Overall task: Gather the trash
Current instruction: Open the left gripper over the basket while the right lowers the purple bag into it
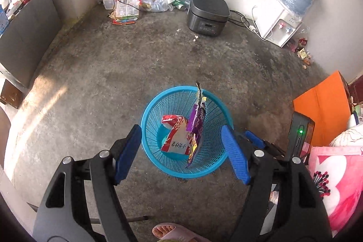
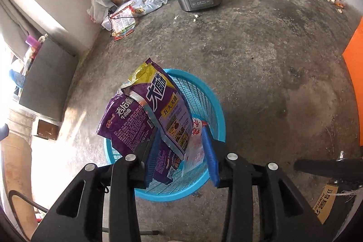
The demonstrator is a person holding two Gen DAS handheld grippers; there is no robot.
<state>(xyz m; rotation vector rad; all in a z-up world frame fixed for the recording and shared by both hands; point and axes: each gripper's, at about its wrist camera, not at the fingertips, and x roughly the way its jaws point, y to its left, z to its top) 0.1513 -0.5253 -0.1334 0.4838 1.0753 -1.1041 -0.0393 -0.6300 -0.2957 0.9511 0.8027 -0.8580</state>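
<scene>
Purple wrappers (image 2: pixel 145 110) hung over blue basket (image 2: pixel 204 101), centre frame, w/ right gripper (image 2: pixel 181 149) jaws spread round them, maybe not gripping. Left gripper (image 1: pixel 181 151) jaws wide apart, empty. Risk: wrappers snag on rim, tip outside.

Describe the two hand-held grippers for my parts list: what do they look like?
Both match. The left hand-held gripper and right hand-held gripper have black angular linkage arms with triangular cut-outs and round silver pivot pins. Each finger carries a long blue pad with a fine grid texture. No cables, markings or sleeves show.
</scene>
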